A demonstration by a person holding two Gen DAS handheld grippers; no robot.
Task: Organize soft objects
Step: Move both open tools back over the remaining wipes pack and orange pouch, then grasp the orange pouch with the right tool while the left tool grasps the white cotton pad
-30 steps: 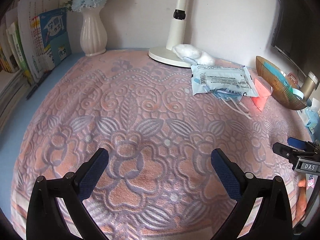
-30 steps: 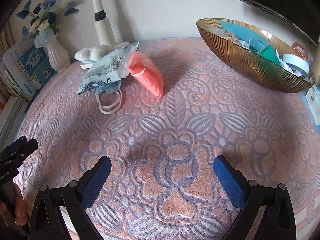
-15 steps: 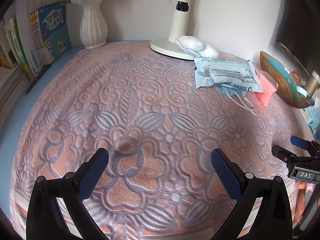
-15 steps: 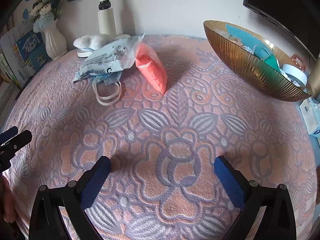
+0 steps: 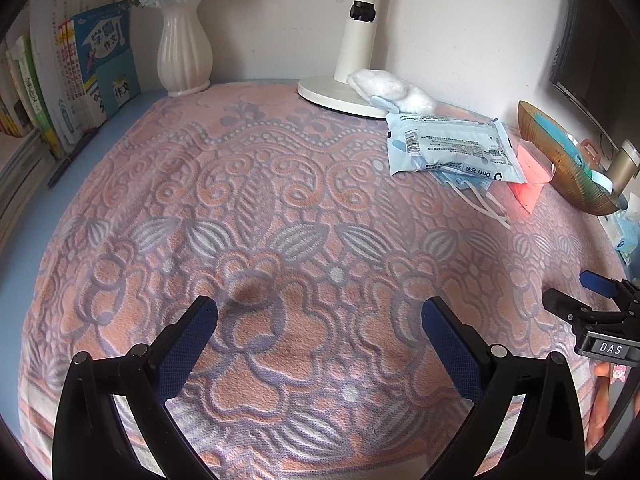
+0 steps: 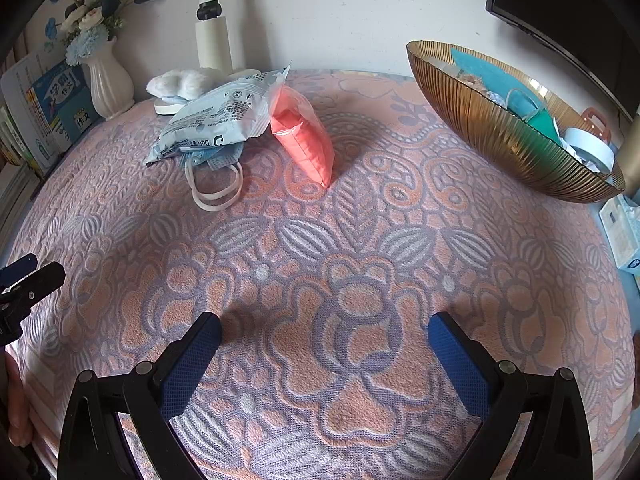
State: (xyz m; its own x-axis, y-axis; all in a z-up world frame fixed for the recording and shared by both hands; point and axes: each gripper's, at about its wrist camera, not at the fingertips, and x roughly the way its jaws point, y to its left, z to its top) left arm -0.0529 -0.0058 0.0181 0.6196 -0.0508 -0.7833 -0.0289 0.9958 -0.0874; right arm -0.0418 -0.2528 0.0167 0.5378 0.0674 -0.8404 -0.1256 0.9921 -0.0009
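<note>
A pale blue mask packet (image 5: 452, 148) (image 6: 218, 122) lies at the far side of the patterned cloth, on top of a blue face mask (image 6: 214, 160) with white ear loops. An orange-red soft pack (image 6: 304, 136) (image 5: 530, 174) leans beside it. A white fluffy item (image 5: 390, 88) (image 6: 182, 80) rests on the lamp base. A gold ribbed bowl (image 6: 500, 136) (image 5: 560, 168) holds teal cloth and white tape. My left gripper (image 5: 320, 320) and right gripper (image 6: 324, 336) both hang open over the near cloth, holding nothing.
A white vase (image 5: 184, 52) of flowers and upright books (image 5: 80, 68) stand at the back left. A white lamp post (image 5: 358, 20) rises at the back. A dark monitor (image 6: 568, 8) hangs at the right, with a tissue box (image 6: 622, 232) below it.
Both grippers have drifted slightly forward and lower over the cloth, so the far objects appear a little nearer. Both stay open and nothing on the cloth moved.
</note>
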